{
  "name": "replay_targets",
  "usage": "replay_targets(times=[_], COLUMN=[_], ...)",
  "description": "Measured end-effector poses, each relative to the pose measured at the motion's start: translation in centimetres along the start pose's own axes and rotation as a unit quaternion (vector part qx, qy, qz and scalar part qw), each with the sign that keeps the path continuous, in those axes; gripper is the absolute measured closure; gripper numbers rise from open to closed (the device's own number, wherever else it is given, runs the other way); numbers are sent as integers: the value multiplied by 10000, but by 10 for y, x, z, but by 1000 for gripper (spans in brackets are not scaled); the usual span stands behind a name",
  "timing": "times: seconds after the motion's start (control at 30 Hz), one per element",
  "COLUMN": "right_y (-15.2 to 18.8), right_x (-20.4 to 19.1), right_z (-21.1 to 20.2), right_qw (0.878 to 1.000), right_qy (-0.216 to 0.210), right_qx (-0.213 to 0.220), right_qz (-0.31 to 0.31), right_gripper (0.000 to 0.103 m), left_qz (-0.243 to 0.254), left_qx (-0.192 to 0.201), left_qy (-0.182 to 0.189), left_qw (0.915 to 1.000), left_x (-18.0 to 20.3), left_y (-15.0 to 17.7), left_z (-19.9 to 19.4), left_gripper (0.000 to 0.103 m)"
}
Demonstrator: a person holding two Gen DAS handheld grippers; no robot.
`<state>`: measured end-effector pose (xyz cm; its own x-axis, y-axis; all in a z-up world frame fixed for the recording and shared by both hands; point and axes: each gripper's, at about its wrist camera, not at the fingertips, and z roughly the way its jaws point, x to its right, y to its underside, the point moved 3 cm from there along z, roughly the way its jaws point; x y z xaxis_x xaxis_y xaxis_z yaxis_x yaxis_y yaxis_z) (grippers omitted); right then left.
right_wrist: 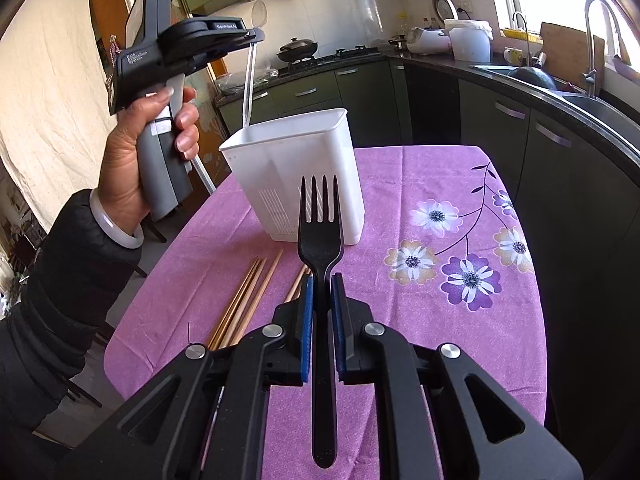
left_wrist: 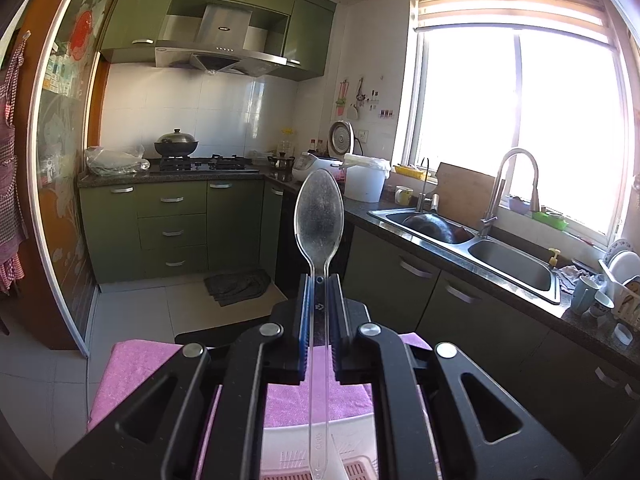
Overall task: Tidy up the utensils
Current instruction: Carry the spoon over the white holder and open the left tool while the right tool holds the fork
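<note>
My left gripper (left_wrist: 319, 280) is shut on the handle of a clear plastic spoon (left_wrist: 319, 216), bowl up and away from me. In the right wrist view the same left gripper (right_wrist: 256, 36) hovers above the left rim of a white utensil holder (right_wrist: 296, 172), with the clear spoon (right_wrist: 250, 80) hanging handle-down toward the holder's mouth. My right gripper (right_wrist: 320, 280) is shut on a black plastic fork (right_wrist: 320, 232), tines pointing at the holder. Several wooden chopsticks (right_wrist: 248, 300) lie on the purple cloth in front of the holder.
The holder stands on a table with a purple flowered cloth (right_wrist: 440, 208). A person's hand (right_wrist: 160, 148) and black sleeve hold the left gripper. Dark green cabinets, a stove with a wok (left_wrist: 176, 146), and a steel sink (left_wrist: 480, 240) line the walls.
</note>
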<state>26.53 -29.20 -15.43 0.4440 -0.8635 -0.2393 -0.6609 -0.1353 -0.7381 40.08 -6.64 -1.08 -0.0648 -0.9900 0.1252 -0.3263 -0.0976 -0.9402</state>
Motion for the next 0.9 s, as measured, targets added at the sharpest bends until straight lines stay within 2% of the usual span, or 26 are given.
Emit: replay_targets(times=[0.23, 0.57, 0.73, 0.9], right_y=[-12, -56, -93, -137], right_x=[-9, -25, -34, -47], right_z=[4, -1, 4, 6], right_qw=[9999, 9987, 9965, 9903], right_qy=[-41, 26, 85, 173], right_qx=[76, 378, 703, 1277], right_qz=[-109, -352, -447, -522], right_gripper=[93, 93, 93, 93], left_qz=[-5, 200, 259, 73], left_qx=[-270, -734, -907, -1028], left_qy=[-70, -15, 62, 100], left_qw=[9996, 9971, 9955, 9946], left_x=[-11, -13, -16, -32], left_y=[32, 56, 62, 70], left_z=[7, -15, -26, -42], left_gripper=[94, 91, 87, 86])
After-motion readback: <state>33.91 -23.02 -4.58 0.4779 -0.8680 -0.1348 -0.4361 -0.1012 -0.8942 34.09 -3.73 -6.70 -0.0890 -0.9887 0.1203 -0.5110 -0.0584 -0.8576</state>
